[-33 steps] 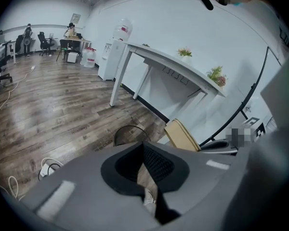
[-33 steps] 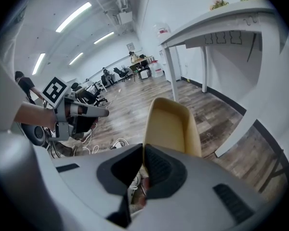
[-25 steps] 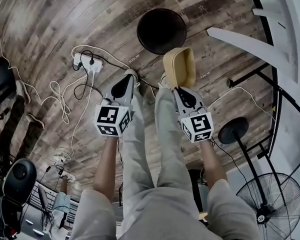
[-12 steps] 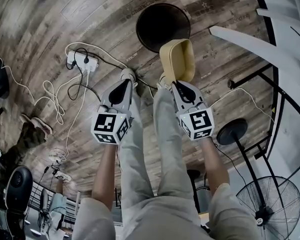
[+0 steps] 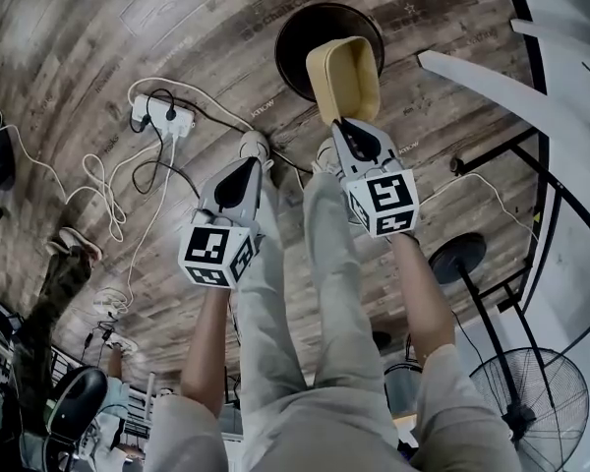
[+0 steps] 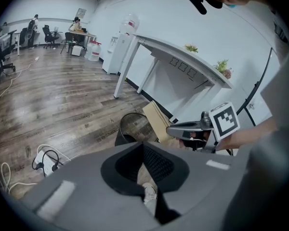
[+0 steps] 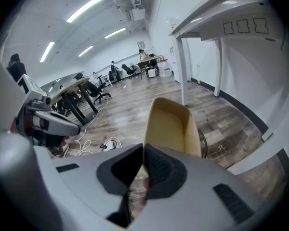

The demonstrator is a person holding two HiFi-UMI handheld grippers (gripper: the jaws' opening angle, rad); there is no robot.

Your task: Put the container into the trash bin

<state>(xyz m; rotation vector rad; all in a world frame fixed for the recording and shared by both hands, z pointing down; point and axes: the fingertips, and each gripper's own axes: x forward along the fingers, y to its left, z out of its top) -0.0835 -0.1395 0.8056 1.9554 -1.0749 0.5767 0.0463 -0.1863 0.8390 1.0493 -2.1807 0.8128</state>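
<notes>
A dark wood-plank floor [image 5: 98, 28] carries a white power strip [image 5: 162, 118] with black plugs, and loose white cables [image 5: 108, 190] loop away from it. Along the floor's edge by the white wall stands a white desk [image 6: 183, 57] on slanted legs, with small potted plants [image 6: 225, 66] on top. A black standing fan [image 5: 516, 401] and a round black stand base [image 5: 457, 257] sit near that same edge.

dark wood-plank floor [image 5: 98, 28], white walls [image 6: 192, 18], white desk [image 6: 183, 56], floor fan [image 5: 516, 406], ceiling strip lights [image 7: 85, 7], office chairs [image 6: 50, 32] far back
</notes>
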